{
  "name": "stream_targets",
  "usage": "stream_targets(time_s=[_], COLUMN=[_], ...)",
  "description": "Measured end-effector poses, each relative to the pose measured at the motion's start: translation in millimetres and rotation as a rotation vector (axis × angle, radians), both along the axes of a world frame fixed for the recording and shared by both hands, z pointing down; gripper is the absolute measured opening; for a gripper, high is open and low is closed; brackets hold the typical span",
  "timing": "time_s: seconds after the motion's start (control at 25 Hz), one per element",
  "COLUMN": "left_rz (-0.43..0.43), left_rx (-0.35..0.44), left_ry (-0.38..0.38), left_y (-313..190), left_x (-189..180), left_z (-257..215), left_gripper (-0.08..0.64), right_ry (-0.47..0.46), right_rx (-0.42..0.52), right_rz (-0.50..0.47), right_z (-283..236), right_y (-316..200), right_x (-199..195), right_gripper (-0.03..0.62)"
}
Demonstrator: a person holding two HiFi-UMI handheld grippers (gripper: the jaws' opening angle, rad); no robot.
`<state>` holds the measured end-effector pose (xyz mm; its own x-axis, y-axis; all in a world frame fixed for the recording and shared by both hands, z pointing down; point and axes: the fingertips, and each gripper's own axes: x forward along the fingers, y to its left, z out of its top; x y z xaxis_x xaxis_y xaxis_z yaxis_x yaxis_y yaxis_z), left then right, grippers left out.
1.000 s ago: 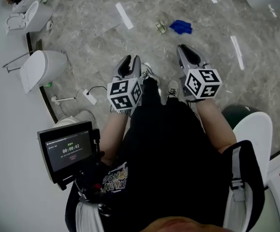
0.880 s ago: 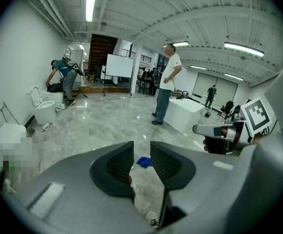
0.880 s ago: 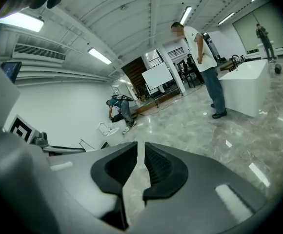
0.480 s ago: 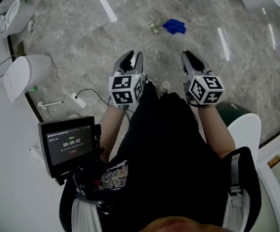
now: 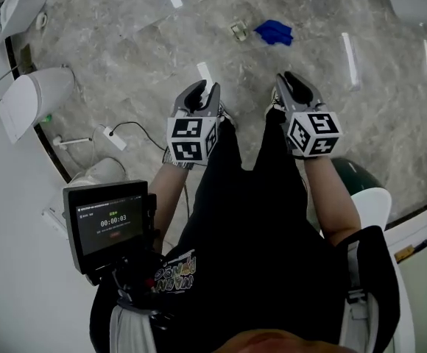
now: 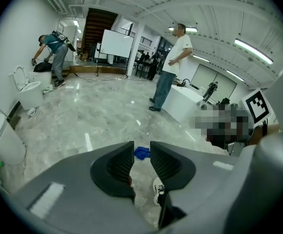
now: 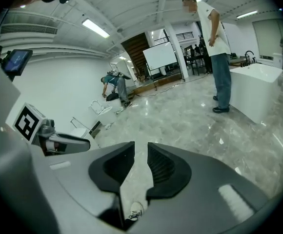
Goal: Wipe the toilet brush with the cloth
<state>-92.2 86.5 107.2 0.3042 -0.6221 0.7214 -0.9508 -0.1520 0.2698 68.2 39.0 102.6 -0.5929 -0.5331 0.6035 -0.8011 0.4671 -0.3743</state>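
Looking down past black clothing, most of the person's legs and both hands are covered; only the forearms lead out to the left gripper [image 5: 202,90] and right gripper [image 5: 291,79], each a smooth grey shell carrying a marker cube [image 5: 191,140] printed with black-and-white squares. In the left gripper view the left gripper [image 6: 142,152] shows ribbed black pads standing a little apart with nothing between them; through the gap a scrap of the blue cloth [image 6: 141,153] shows far off on the floor. In the right gripper view the right gripper [image 7: 141,150] has its jaws opening, a narrow slot with only floor and a white shoe [image 7: 135,211] behind it. The blue cloth [image 5: 274,32] lies crumpled at the upper middle of the head view, well apart from both grippers, on a glossy grey veined marble floor [image 5: 125,65]. Just left of it sits a small pale object [image 5: 238,30], too small to identify. A white toilet [image 5: 26,105] at the left edge is partly cut off, and a white curved seat [image 5: 375,208] at lower right is half hidden by the arm. The screen [image 5: 109,223] at lower left reads 00:00:03; its smaller text is illegible. Printed lettering on the shirt [image 5: 173,274] is creased and unreadable.
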Motion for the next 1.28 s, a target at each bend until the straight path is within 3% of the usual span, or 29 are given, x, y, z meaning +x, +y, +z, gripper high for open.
stream_targets(time_s=[0.12, 0.4, 0.52, 0.64, 0.8, 1.04, 1.16, 1.28], left_rz=[-0.056, -0.069, -0.070, -0.092, -0.099, -0.063, -0.015, 0.018], left_rx=[-0.042, 0.029, 0.017, -0.001, 0.069, 0.117, 0.179, 0.250], left_ry=[-0.027, -0.119, -0.168, -0.165, -0.136, -0.114, -0.145, -0.168], left_y=[-36.1, -60.0, -81.8, -96.2, -116.9, -160.0, -170.3, -175.3], left_x=[32.4, 31.7, 56.2, 64.9, 48.5, 36.3, 25.7, 16.8], left_z=[36.9, 25.7, 97.0, 145.2, 133.5, 259.3, 305.5, 329.3], left_gripper=[0.104, 0.118, 0.138, 0.155, 0.160, 0.205, 0.206, 0.206], right_ry=[-0.011, 0.047, 0.063, 0.076, 0.123, 0.203, 0.229, 0.299], right_rx=[-0.040, -0.121, -0.161, -0.162, -0.141, -0.160, -0.127, -0.068], right_rz=[-0.089, -0.180, -0.229, -0.267, -0.258, -0.235, -0.222, -0.272], right_z=[53.1, 95.2, 178.9, 230.0, 248.1, 437.6, 503.9, 558.7], right_y=[-42.8, -72.1, -89.1, -96.6, -97.0, -119.8, -137.5, -155.7], right_x=[29.7, 41.5, 68.8, 81.4, 81.1, 84.2, 73.4, 57.3], right_gripper=[0.113, 0.143, 0.150, 0.150, 0.173, 0.214, 0.236, 0.276])
